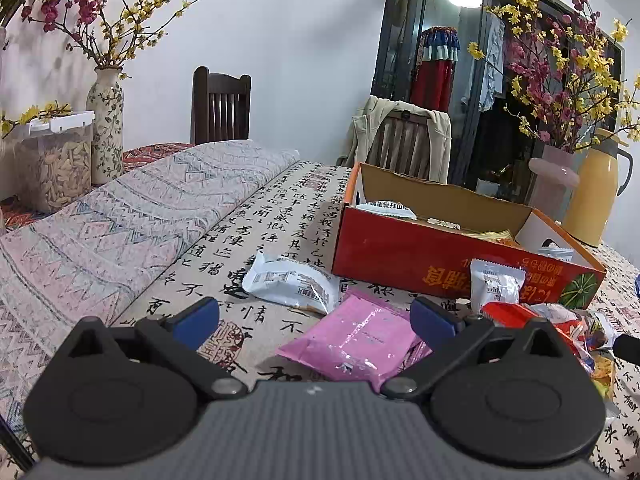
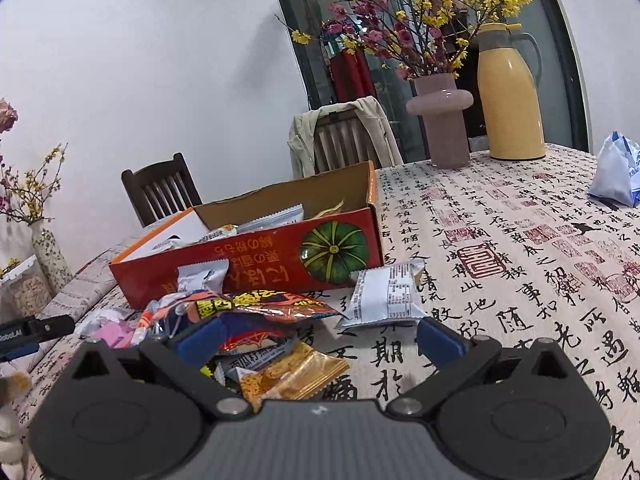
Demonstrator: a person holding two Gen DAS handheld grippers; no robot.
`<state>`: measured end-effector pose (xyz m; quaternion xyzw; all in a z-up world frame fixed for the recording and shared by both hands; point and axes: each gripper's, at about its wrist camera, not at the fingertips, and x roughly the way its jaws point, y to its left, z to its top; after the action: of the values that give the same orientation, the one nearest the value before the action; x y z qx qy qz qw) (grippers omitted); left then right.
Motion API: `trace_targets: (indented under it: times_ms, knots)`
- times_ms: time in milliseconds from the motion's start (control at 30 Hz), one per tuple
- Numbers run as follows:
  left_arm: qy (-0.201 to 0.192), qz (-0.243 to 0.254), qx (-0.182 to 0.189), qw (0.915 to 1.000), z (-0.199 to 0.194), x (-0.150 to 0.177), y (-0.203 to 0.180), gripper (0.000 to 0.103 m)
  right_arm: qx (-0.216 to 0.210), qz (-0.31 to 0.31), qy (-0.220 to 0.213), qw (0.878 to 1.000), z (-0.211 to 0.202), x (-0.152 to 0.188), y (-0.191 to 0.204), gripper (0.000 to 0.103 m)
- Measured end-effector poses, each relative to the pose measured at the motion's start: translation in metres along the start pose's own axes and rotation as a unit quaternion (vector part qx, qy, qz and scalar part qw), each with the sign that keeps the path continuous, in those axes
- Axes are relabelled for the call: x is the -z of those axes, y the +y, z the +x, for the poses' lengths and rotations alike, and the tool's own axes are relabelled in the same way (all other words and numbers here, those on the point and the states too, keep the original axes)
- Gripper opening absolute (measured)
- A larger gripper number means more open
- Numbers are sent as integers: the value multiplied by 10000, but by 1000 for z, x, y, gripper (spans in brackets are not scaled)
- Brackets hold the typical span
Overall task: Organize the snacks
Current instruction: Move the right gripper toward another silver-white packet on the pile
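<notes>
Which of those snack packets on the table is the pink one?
The flat pink packet lying between the left gripper fingers; the packets around it are white, red or orange.

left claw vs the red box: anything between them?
Yes. In the left wrist view, a pink packet lies between the open left claw and the red box, with a white packet beside it.

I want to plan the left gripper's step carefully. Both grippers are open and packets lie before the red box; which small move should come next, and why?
Probably lower the left gripper and shut it on the pink packet. Its jaws are open and empty, the packet lies flat on the tablecloth between its fingers, and the red box just behind it is open.
</notes>
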<state>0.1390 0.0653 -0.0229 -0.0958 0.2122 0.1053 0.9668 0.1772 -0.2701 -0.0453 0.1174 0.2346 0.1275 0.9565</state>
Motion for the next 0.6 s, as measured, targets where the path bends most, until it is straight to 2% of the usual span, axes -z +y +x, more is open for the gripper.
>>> trace_targets:
  times_ms: [600]
  knots:
    - [1,-163,198,9997,-1,0,6,103,103,-112,-75,9999,-2,1,3,103]
